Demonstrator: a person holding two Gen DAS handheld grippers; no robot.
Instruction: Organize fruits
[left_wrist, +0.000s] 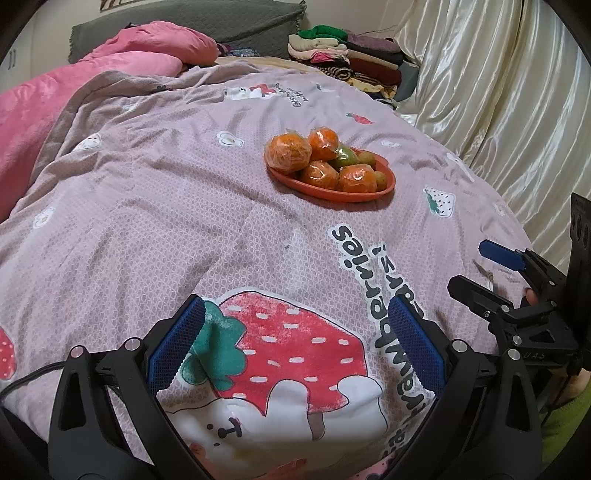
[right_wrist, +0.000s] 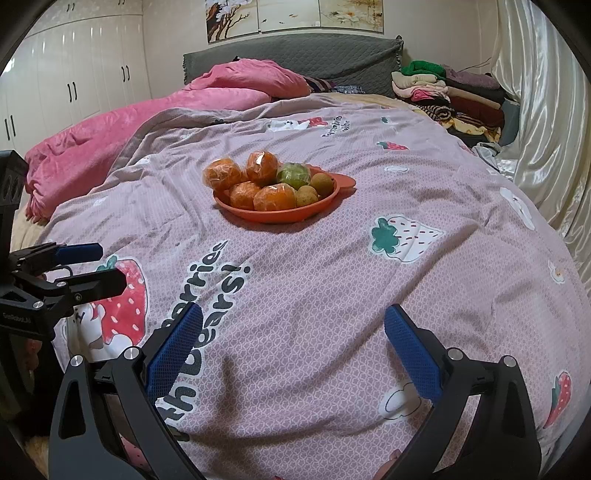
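Orange fruits fill most of the orange plate (right_wrist: 280, 218): four oranges (right_wrist: 275, 197), each wrapped in clear film, one green fruit (right_wrist: 293, 174) and two small brownish-green fruits (right_wrist: 307, 195) on its 3 o'clock side. One orange leans over the rim at 9 o'clock. This plate rests on the bed, on a mauve quilt (right_wrist: 332, 295) printed with strawberries, bears and black letters. In the left wrist view the plate (left_wrist: 332, 192) lies toward 1 o'clock, well apart from both claws.

Left claw (left_wrist: 295, 343) is released, its two blue pads wide apart over a big printed strawberry, with nothing between them. Right claw (right_wrist: 293, 347) is released as well, the pads spread over bare quilt. Each claw also appears at the edge of the other camera, at 3 o'clock in the left view and at 9 o'clock in the right view.

At 11 o'clock a pink blanket (right_wrist: 147, 122) is bunched up before a grey padded headboard (right_wrist: 295, 51). One pile of folded clothes (right_wrist: 443, 92) sits at 1 o'clock. White wardrobe doors (right_wrist: 74, 74) stand at 10 o'clock, shiny cream curtains (right_wrist: 546, 110) hang at 2 o'clock, and flower pictures (right_wrist: 295, 16) are above the headboard
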